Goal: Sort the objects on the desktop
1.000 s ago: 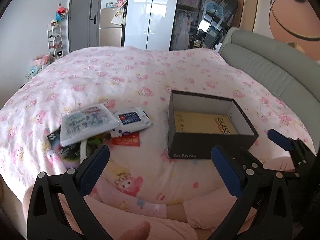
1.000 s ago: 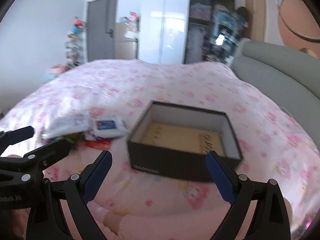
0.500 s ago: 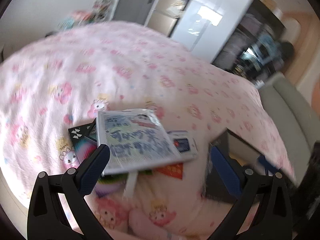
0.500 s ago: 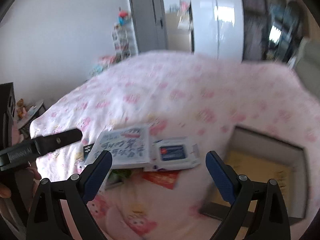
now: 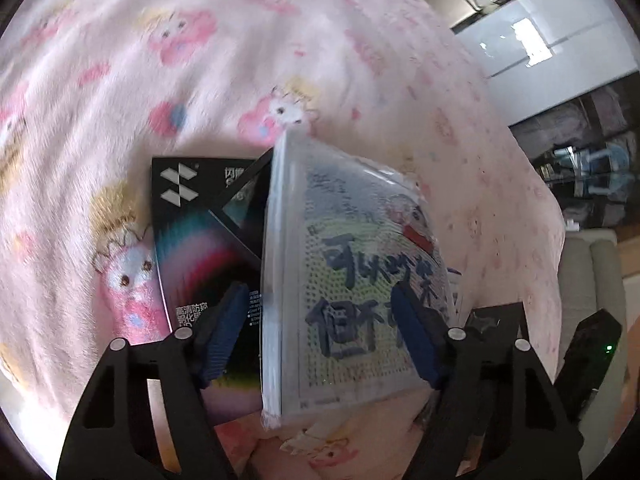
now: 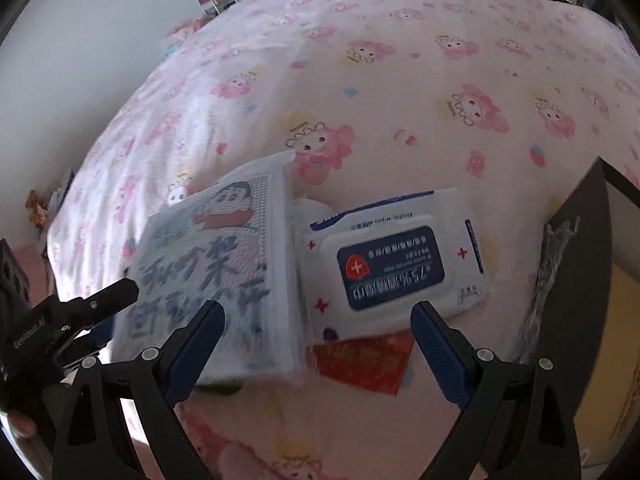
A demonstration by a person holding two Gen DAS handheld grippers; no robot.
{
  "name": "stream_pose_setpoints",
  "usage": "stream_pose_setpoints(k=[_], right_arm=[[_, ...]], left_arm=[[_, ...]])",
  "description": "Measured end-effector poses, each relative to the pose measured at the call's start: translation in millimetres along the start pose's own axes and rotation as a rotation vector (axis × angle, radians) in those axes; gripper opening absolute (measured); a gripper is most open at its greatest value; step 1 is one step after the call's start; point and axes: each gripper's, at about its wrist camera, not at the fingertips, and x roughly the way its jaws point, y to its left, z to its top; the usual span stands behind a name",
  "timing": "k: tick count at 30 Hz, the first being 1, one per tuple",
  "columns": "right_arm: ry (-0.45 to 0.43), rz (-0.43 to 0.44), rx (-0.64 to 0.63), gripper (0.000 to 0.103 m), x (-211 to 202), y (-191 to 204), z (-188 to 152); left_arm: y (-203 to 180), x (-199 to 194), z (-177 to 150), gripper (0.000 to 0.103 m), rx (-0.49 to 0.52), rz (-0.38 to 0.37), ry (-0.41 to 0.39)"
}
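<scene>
1. Jaws of the left gripper (image 5: 320,334) are being held spread on either side of the wrapped cartoon book (image 5: 356,292), its near end lying between the blue pads without being pinched; the right gripper (image 6: 316,344) is likewise being held wide apart, with nothing in it
2. That book is being carried on a small pile on the pink bedspread (image 6: 400,60), overlapping a black packet (image 5: 192,240); its film wrap is being judged slippery, so a deep, square bite on the near edge is being advised, with the packet beneath being left out of the pinch
3. Just beside the book, a wipes pack (image 6: 396,264) is being seen over a red card (image 6: 364,364)
4. Further right, the dark open box (image 6: 580,280) is being taken as the likely destination; its inside is being shown only in part
</scene>
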Motion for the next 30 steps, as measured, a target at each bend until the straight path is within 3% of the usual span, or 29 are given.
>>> stream_pose_setpoints(k=[3, 4, 6, 8, 9, 10, 15, 18, 19, 21, 23, 25, 27, 30], right_arm=[[0.057, 0.064, 0.039, 0.093, 18, -4, 3], [0.074, 0.104, 0.065, 0.093, 22, -7, 2], [0.087, 0.164, 0.102, 0.093, 25, -9, -1], [0.085, 0.195, 0.099, 0.082, 21, -5, -4], [0.076, 0.200, 0.086, 0.067, 15, -1, -4], [0.067, 0.206, 0.073, 0.064, 10, 3, -4], [0.009, 0.225, 0.041, 0.052, -29, 1, -11], [-0.016, 0.232, 0.046, 0.049, -53, -10, -28], [-0.014, 0.243, 0.049, 0.047, -58, -13, -34], [0.001, 0.266, 0.045, 0.045, -58, -12, -47], [0.011, 0.250, 0.035, 0.042, -59, -11, -58], [-0.002, 0.172, 0.005, 0.042, -60, -10, -62], [-0.029, 0.110, -0.020, 0.042, -60, -11, -60], [-0.029, 0.130, 0.006, 0.043, -54, -16, -53]], left_arm=[[-2, 1, -1, 0.069, 0.005, -0.001, -0.002], [-2, 1, -2, 0.060, 0.007, -0.002, -0.003], [-4, 2, -2, 0.057, 0.010, -0.002, -0.005], [-5, 3, -3, 0.051, 0.013, -0.003, -0.006], [-6, 3, -4, 0.052, 0.015, -0.004, -0.007], [-6, 3, -4, 0.052, 0.017, -0.004, -0.008], [-9, 6, -6, 0.053, 0.020, -0.059, 0.012], [-10, 14, -7, 0.054, 0.014, -0.098, 0.077], [-11, 14, -8, 0.055, 0.015, -0.095, 0.087], [-14, 7, -9, 0.054, 0.035, -0.021, 0.039], [-18, -1, -9, 0.054, 0.056, 0.048, -0.021], [-21, -9, -10, 0.054, 0.072, 0.076, -0.066], [-21, -7, -10, 0.054, 0.081, 0.072, -0.043], [-22, -2, -11, 0.058, 0.097, 0.073, -0.010]])
